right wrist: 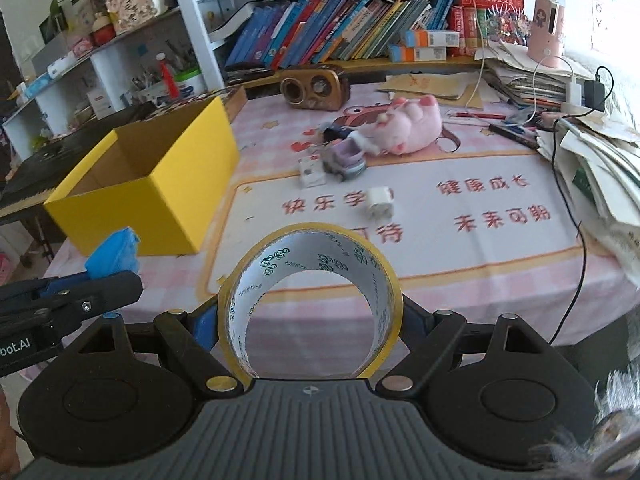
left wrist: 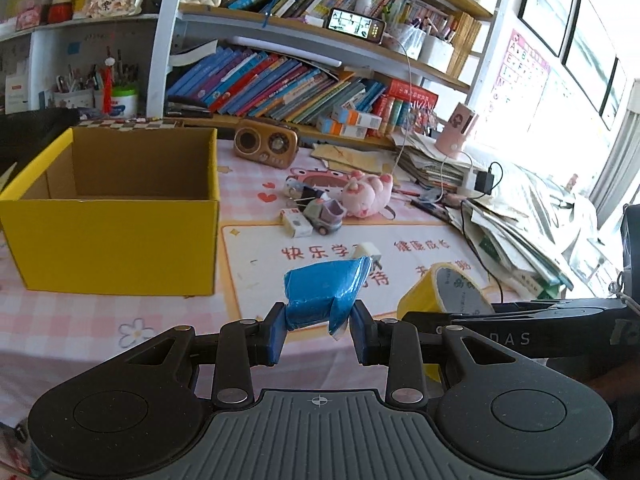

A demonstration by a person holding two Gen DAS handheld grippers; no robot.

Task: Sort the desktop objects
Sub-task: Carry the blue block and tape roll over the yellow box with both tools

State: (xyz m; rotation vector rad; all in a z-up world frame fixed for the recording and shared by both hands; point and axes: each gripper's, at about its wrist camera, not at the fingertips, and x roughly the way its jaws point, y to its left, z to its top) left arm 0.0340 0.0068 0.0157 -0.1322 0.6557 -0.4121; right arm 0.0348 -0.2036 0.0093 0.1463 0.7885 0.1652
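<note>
My left gripper [left wrist: 318,322] is shut on a crumpled blue plastic packet [left wrist: 322,290] and holds it above the desk's front edge, right of the open yellow box [left wrist: 116,236]. My right gripper [right wrist: 310,320] is shut on a yellow tape roll [right wrist: 308,300], held upright. The tape roll also shows in the left wrist view [left wrist: 440,292], and the blue packet in the right wrist view [right wrist: 114,256]. On the mat lie a white plug adapter [right wrist: 378,202], a small white box [right wrist: 311,172], a toy car [right wrist: 346,158] and a pink plush toy [right wrist: 404,124].
A brown retro radio [left wrist: 266,142] stands at the back under the bookshelves. Stacks of papers [left wrist: 520,216] with a black cable [right wrist: 576,240] crowd the right side. A pink cup-shaped device [right wrist: 548,32] stands at the back right. The yellow box [right wrist: 148,192] shows no contents.
</note>
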